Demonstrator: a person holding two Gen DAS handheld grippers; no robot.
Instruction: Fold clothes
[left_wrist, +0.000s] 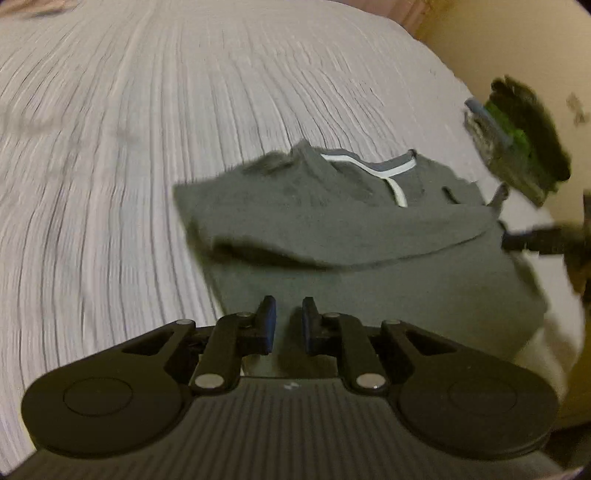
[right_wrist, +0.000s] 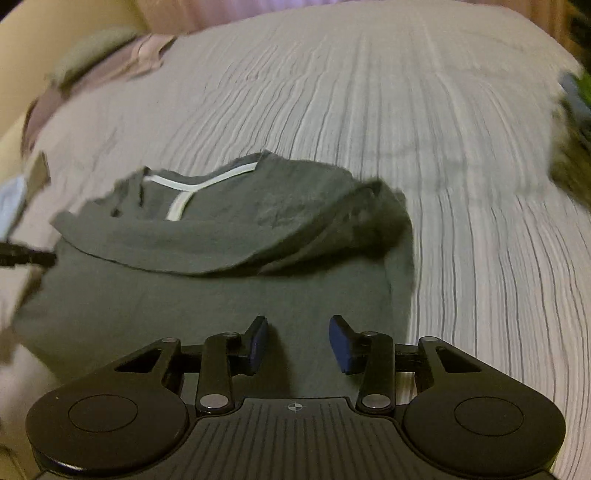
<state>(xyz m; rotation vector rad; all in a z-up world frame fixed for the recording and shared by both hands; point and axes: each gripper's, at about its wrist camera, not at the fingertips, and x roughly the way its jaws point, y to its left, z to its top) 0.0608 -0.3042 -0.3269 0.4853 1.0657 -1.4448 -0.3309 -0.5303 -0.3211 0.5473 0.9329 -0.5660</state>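
Because the grey shirt (left_wrist: 354, 236) already lies partly folded on the ribbed bedspread (left_wrist: 147, 147), with its neckline and white tape (right_wrist: 184, 192) turned toward the far side and an upper layer doubled over the lower panel, the step in hand looks like the next fold, taking the near hem up toward the collar. In the left wrist view the shirt fills the centre and runs toward 3 o'clock; in the right wrist view it sits at centre and spreads toward 9 o'clock. The left gripper (left_wrist: 289, 321) hovers over the near panel, its jaws parted by a narrow gap with nothing between them; the right gripper (right_wrist: 298, 343) hangs over the same panel near the shirt's right edge, jaws spread wider and likewise empty. To do this well, I would judge that each gripper should drop to a near corner of the hem, pinch every layer there, and both lift together at equal height so the fold line stays straight. The bunched ridge at 2 o'clock in the right view may want smoothing first. Beyond the shirt, a blurred stack of folded clothes (left_wrist: 517, 140) sits at 2 o'clock in the left view, and a pinkish cloth (right_wrist: 110, 62) lies at 10 o'clock in the right.
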